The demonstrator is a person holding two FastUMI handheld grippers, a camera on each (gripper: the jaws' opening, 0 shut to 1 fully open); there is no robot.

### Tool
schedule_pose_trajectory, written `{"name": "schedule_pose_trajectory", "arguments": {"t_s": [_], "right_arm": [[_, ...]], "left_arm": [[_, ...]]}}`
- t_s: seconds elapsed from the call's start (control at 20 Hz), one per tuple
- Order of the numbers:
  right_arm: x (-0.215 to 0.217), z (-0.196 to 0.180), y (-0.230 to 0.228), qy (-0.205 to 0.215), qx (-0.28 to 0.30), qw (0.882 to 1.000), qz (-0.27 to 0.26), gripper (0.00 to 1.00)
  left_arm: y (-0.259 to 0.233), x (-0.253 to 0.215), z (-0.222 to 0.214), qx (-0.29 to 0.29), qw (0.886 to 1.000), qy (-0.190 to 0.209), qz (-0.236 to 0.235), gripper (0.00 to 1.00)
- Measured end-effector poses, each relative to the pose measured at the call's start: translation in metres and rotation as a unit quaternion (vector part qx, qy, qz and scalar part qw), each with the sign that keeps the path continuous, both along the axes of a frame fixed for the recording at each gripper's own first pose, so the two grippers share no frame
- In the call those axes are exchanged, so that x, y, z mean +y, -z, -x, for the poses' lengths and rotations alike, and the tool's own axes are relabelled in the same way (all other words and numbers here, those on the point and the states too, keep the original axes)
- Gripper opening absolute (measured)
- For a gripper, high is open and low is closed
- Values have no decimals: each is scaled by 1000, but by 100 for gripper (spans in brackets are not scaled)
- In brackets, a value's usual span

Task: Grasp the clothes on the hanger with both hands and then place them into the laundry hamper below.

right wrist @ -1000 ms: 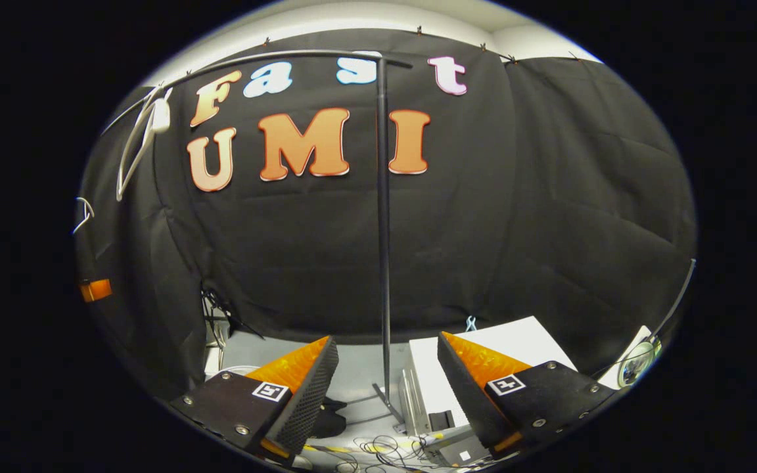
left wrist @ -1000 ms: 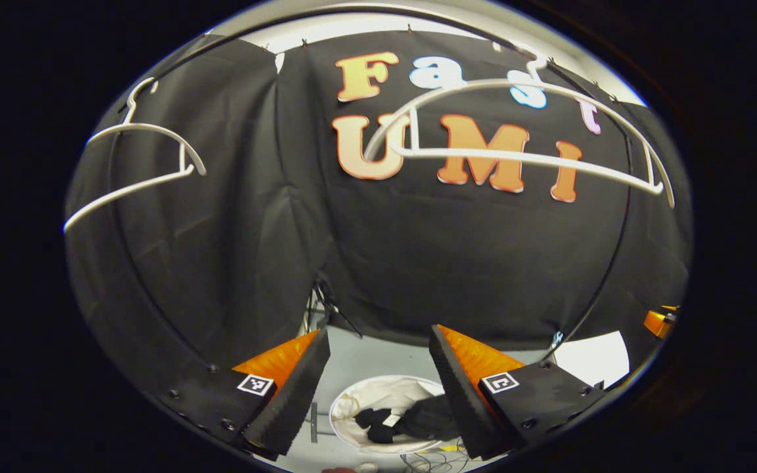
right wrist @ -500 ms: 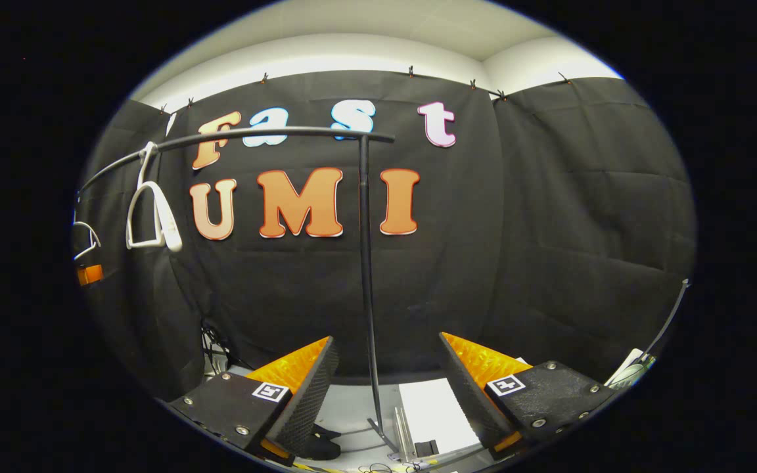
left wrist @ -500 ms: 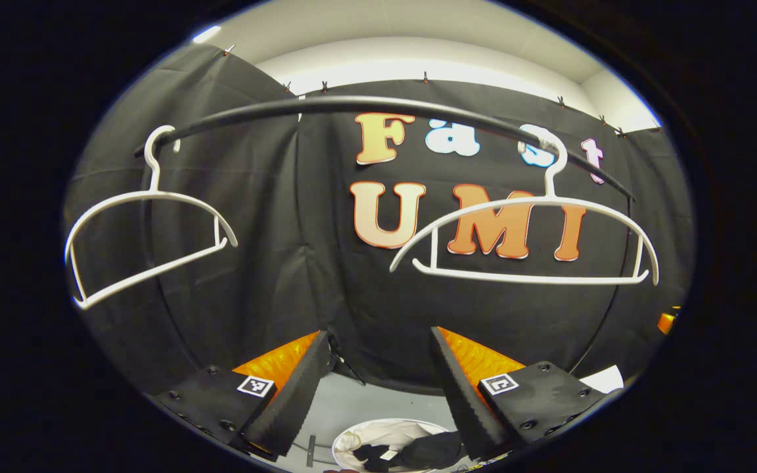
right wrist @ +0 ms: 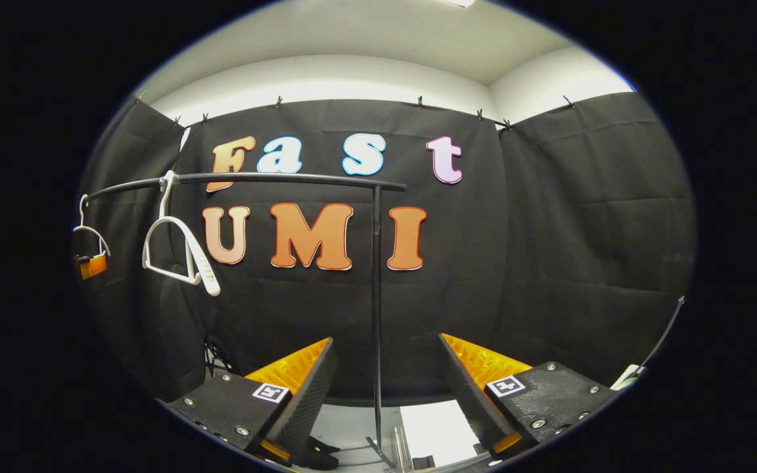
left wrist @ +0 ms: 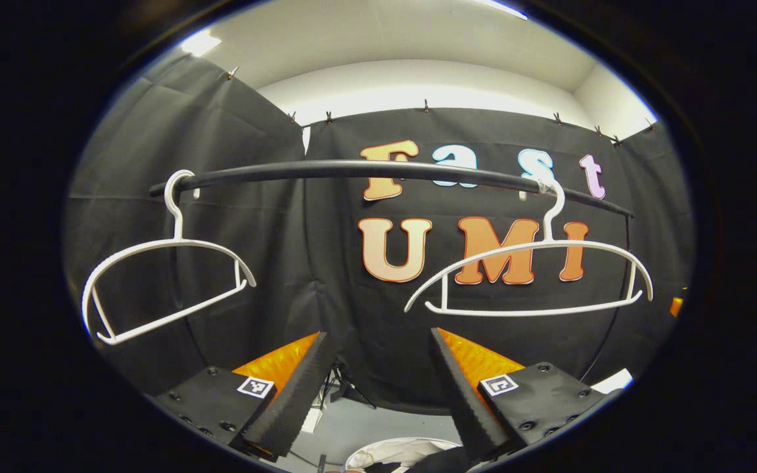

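We start with the black rail (left wrist: 385, 171), which runs across above and ahead of our left gripper (left wrist: 378, 387); in the right gripper view the same rail (right wrist: 273, 177) sits up and to the left of our right gripper (right wrist: 385, 387), with its upright post (right wrist: 376, 295) standing straight ahead between that gripper's fingers. Two white hangers hang from the rail. One hanger (left wrist: 529, 276) is just above and slightly right of our left gripper, the other hanger (left wrist: 161, 289) well off to its left. Both look bare to us.

Below our left gripper, between and under its fingers, we see the white rim of the laundry hamper (left wrist: 385, 453) with dark clothes (left wrist: 441, 460) lying in it, so we judge the garment is already down there and the job looks finished.

Both of our grippers are spread wide with nothing between the fingers.

What could go wrong from here: raising our left gripper further could knock the near hanger and unhook it from the rail. Pushing our right gripper forward could strike the post and rock the rack. The clothes sit near the hamper's rim, so a nudge to the hamper could spill them.
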State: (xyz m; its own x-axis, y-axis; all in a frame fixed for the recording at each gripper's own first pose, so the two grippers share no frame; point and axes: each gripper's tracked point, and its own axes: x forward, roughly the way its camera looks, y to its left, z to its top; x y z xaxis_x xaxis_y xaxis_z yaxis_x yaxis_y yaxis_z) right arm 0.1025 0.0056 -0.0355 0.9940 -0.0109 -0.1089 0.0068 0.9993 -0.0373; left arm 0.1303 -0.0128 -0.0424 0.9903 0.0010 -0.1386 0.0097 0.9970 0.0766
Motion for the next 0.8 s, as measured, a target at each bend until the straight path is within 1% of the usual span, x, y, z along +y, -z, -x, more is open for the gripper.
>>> {"name": "schedule_pose_trajectory", "arguments": {"t_s": [0.35,0.8], "right_arm": [[13,-1,0,-14,-4,1000,-20,94],[12,-3,7,-13,1,999,-32,94]], "left_arm": [[3,21,5,7,1000,-17,6,96],[6,21,4,10,1000,-12,19,96]]}}
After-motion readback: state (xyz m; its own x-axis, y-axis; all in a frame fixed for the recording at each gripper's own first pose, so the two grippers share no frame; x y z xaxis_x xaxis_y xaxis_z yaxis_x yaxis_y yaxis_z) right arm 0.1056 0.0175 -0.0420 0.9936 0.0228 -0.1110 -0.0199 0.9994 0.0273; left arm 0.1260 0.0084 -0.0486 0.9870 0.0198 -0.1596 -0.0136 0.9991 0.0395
